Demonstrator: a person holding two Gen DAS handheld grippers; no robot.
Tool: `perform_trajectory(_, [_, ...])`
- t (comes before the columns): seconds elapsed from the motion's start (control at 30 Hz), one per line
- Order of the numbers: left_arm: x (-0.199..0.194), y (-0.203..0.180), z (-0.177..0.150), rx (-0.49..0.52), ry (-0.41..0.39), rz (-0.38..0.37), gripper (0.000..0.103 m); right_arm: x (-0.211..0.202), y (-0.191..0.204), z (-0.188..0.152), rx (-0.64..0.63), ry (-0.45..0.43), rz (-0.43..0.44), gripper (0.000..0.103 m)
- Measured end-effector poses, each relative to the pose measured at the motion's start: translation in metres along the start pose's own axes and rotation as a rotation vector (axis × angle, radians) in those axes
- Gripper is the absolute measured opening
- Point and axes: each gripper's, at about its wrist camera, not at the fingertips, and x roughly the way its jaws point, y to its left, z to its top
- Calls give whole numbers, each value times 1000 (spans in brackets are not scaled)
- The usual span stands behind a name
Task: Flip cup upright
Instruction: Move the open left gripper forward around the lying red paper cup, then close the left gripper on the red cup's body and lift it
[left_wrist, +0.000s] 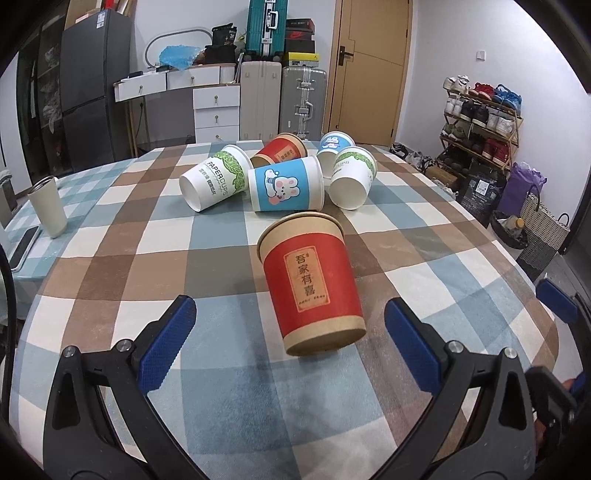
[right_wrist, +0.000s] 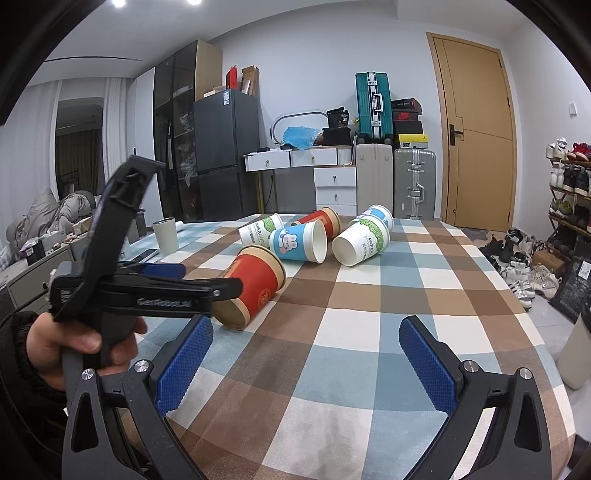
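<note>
Cup (left_wrist: 314, 284), the red one with the brown rim, lies on its side near the front edge of the table (left_wrist: 110, 266), base toward the left gripper (left_wrist: 290, 339) and mouth toward the far pile. Left fingers (left_wrist: 168, 343) are spread wide, one on either side of the base, neither touching it. The right gripper (right_wrist: 304, 363) hangs over bare cloth to the right of the cup, fingers (right_wrist: 184, 363) also wide apart and holding nothing.

The step in hand looks like the approach for a grasp by the left gripper. To do it well, slide forward until the pads flank the middle of the red band rather than the bottom ring, then close gently; a paper wall will likely dent under a hard squeeze. A grip across the body should let a wrist roll swing the base down onto the cloth. Lift slightly before turning, so that the rim does not drag on the cloth.

Further out, five more cups lie tipped in a pile (left_wrist: 280, 173) near the far edge, well apart from the red one. Whether any of them touch one another firmly is hard to tell through the fisheye. A tumbler (left_wrist: 48, 206) stands upright by the left edge.
</note>
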Motion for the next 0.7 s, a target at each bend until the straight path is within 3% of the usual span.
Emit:
perform_trajectory(0.2, [23, -8, 5, 12, 46, 4, 89, 0, 0, 0, 1, -2, 2, 103])
perform_trajectory(0.27, [27, -11, 4, 12, 63, -6, 80, 0, 0, -1, 1, 1, 0, 103])
perform_trajectory(0.33, [31, -12, 5, 7, 73, -15, 65, 0, -1, -1, 3, 2, 1, 103])
perform_trajectory(0.4, [32, -13, 3, 8, 84, -27, 57, -1, 0, -1, 2, -1, 1, 103])
perform_trajectory(0.7, [27, -14, -2, -4, 89, -38, 54, -2, 0, -1, -1, -7, 0, 103])
